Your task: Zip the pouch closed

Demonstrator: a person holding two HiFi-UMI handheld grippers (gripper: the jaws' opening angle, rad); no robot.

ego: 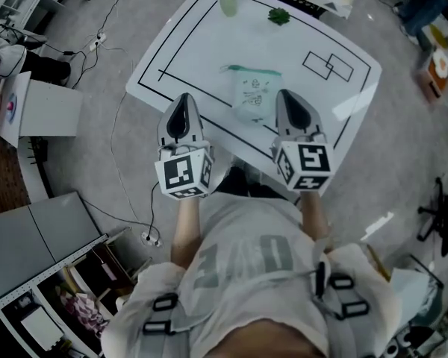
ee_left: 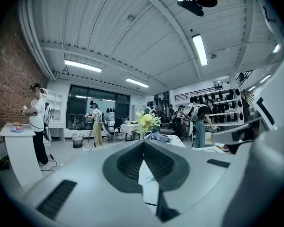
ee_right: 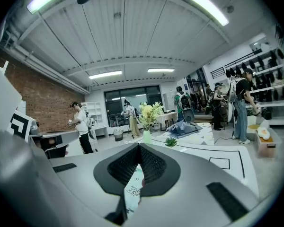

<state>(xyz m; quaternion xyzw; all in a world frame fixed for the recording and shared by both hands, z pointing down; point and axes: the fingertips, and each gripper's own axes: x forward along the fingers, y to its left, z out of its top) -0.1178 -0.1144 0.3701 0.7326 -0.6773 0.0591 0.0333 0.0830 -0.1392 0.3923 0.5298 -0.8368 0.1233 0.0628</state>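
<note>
Head view: a white table (ego: 172, 43) marked with black lines stands ahead of the person. The pouch (ego: 254, 95) lies flat near its middle, pale with a small print. Its teal zip (ego: 252, 69) runs along the far edge, crosswise to the way both grippers point. The left gripper (ego: 183, 97) and the right gripper (ego: 285, 94) hang side by side over the near part of the table, with the pouch between them and touched by neither. The pouch sits just beside the right gripper's tip and well apart from the left one, so the right hand looks the nearer. A vase (ego: 228, 3) and a small green plant (ego: 278, 16) stand at the far edge.

Left gripper view: the jaws meet at the tip with nothing between them. The gripper (ee_left: 143, 144) points nearly level across the room. I cannot tell whether the pale strip below the tip is the pouch or bare table.

Right gripper view: this gripper (ee_right: 138, 148) is likewise closed and empty. The printed pouch (ee_right: 132, 189) shows low in the slot under the tip, so it lies below and slightly left of the jaws. The vase (ee_right: 147, 136) and plant (ee_right: 171, 141) stand farther off. By my reading, both hands must drop and open before the zip can be reached.
</note>
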